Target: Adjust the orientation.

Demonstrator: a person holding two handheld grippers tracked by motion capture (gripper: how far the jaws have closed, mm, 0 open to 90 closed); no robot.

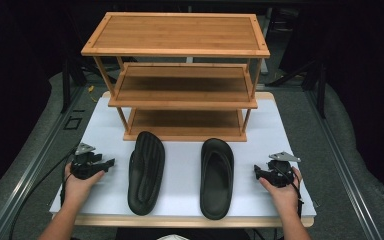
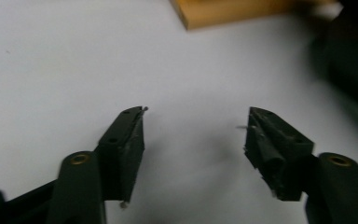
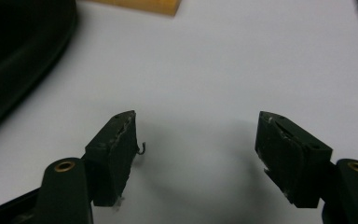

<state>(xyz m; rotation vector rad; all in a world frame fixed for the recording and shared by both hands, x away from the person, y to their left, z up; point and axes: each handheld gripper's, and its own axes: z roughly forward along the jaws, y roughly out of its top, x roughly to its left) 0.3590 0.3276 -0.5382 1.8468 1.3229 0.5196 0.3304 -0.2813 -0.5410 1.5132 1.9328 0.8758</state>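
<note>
Black slippers lie between my hands on the white table (image 1: pixel 280 125): the left slipper (image 1: pixel 146 172) sole-up, the right slipper (image 1: pixel 217 177) upright, both before the bamboo rack (image 1: pixel 180 75). My left gripper (image 1: pixel 111 163) and right gripper (image 1: pixel 256 172) rest outside them, jaws spread wide, holding nothing.

I see my left gripper (image 1: pixel 111 163) and right gripper (image 1: pixel 255 172) as black, blocky tools, each topped with a grey three-cornered plate (image 1: pixel 84 148) and trailing a thin black cable (image 1: pixel 35 187). Up close, my jaws are black wedges with worn, scuffed pads (image 3: pixel 114 154), brass-coloured rivets (image 2: pixel 79 159) at the pivots and small screw holes. My forearms (image 1: pixel 62 225) are bare, no sleeves.
</note>
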